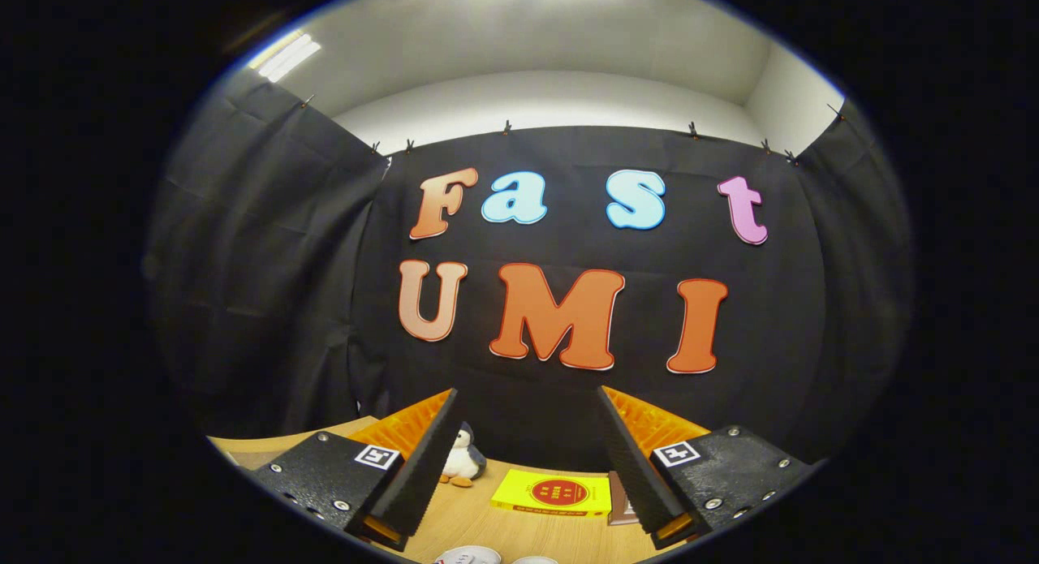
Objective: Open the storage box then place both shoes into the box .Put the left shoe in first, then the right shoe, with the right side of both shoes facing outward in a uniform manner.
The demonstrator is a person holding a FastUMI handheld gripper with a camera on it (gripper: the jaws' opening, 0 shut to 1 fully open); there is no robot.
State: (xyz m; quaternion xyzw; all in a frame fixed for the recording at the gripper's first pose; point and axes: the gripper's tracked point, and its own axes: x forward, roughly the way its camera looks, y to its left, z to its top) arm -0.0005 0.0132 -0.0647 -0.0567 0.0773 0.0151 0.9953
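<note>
Claw [528,402] spread wide, grasping nothing, touching nothing; yellow box [552,492] on table [479,523] beyond fingers

toy penguin [463,458]: 1 | yellow box [552,492]: 1 | tongs [528,458] open: 1

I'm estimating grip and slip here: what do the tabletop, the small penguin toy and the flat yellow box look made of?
Light tabletop: wood or wood-look laminate, matte, faint grain.
Small penguin toy: likely soft plush, fuzzy outline.
Flat yellow box: probably printed cardboard, smooth, sharp edges.
Hand-held gripper is open, holding nothing.
</note>
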